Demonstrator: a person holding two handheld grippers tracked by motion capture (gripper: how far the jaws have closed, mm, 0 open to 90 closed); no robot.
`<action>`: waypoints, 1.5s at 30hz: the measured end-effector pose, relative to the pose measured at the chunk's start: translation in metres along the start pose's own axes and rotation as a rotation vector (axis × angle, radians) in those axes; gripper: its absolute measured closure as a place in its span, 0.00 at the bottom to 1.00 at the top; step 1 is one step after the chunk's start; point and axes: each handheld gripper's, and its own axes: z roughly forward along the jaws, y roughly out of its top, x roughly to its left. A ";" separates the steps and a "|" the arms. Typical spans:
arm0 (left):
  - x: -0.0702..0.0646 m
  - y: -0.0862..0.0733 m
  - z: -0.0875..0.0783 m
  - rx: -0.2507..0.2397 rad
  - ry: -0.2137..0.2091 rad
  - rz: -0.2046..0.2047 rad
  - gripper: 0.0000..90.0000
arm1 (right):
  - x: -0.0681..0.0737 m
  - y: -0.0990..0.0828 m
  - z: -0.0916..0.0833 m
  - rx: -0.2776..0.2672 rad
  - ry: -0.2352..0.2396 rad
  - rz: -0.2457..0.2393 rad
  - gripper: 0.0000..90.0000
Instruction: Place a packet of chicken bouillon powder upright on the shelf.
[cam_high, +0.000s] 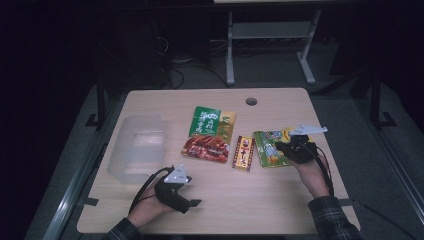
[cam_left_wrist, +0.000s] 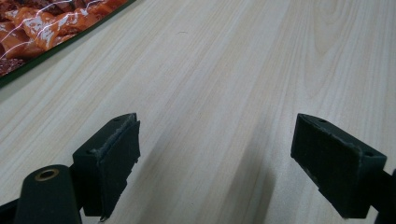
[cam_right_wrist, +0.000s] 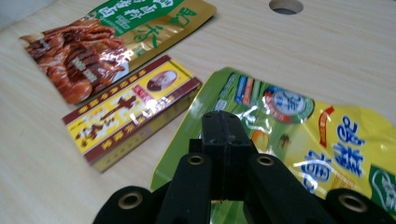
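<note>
Right tool (cam_right_wrist: 226, 140) has its jaws clamped flat together on the near edge of the crinkly yellow-green foil snack pouch (cam_right_wrist: 299, 126), which lies at the right side of the wooden worktop (cam_high: 280, 200). Thing is, the clear plastic tub (cam_high: 137, 147) sits well off to the left, past the red-and-yellow box (cam_high: 244, 152) and the green sauce packet (cam_high: 210, 135). Left tool (cam_high: 186, 197) rests wide open right by the tub, holding nothing, so it's way nearer. Pouch probably has to cross the whole row.
</note>
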 end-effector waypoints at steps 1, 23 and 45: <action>0.000 0.000 0.000 0.000 0.000 0.000 0.17 | 0.000 0.000 0.000 0.000 0.000 0.000 1.00; -0.005 0.002 0.001 0.007 -0.021 0.029 0.17 | -0.041 0.031 0.070 -0.011 -0.122 0.055 1.00; -0.004 0.002 0.001 0.012 -0.026 0.030 0.17 | -0.053 0.019 0.089 0.057 -0.111 0.037 1.00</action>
